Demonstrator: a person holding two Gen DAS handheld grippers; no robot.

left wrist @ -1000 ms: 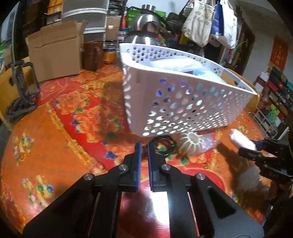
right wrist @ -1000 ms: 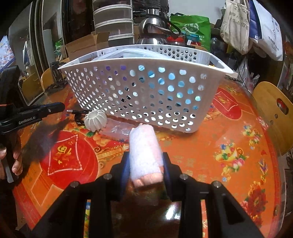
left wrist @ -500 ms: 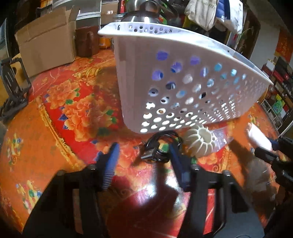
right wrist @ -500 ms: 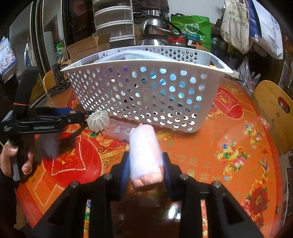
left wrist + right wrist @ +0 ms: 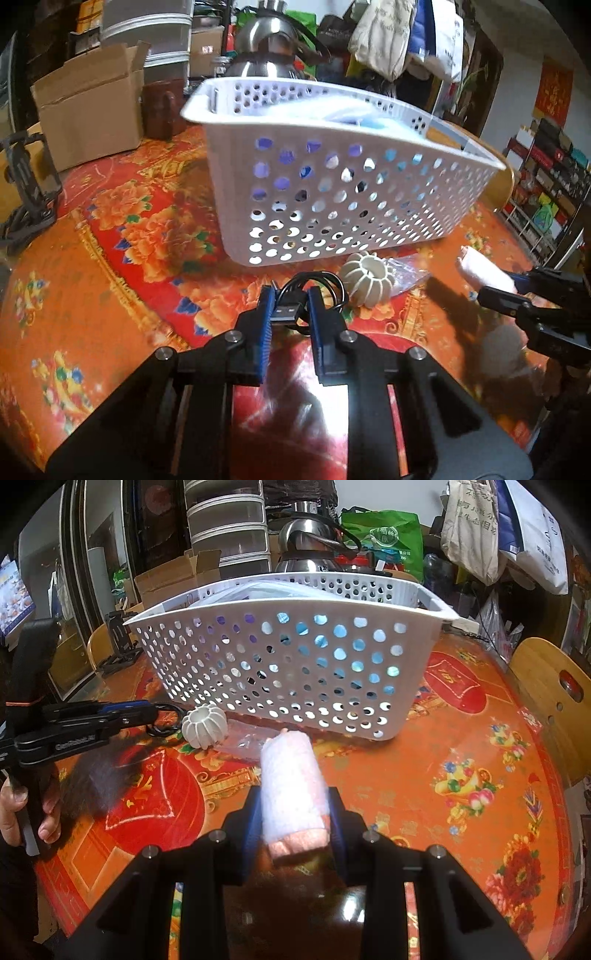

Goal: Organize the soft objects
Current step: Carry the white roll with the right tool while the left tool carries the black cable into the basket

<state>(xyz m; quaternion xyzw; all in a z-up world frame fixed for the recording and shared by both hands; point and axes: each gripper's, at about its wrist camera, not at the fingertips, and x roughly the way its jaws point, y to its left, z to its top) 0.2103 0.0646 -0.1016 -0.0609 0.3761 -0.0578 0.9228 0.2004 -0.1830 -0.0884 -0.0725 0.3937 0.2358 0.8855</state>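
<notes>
A white perforated basket (image 5: pixel 332 199) stands on the orange-red table, with pale blue soft items inside; it also shows in the right wrist view (image 5: pixel 295 657). My left gripper (image 5: pixel 290 314) is closed around a coiled black USB cable (image 5: pixel 314 291) lying in front of the basket. A white ribbed round object (image 5: pixel 367 282) lies beside it on a clear plastic bag (image 5: pixel 404 277). My right gripper (image 5: pixel 293 805) is shut on a rolled pink-and-white towel (image 5: pixel 291 786), held above the table in front of the basket.
A cardboard box (image 5: pixel 92 107), a brown jar (image 5: pixel 162 110) and a steel kettle (image 5: pixel 273 40) stand behind the basket. A black stand (image 5: pixel 26 177) is at the left edge. A wooden chair (image 5: pixel 550 701) is at the right.
My left gripper opened, moved forward to the cable, and closed around it. My right gripper held the towel nearly still.
</notes>
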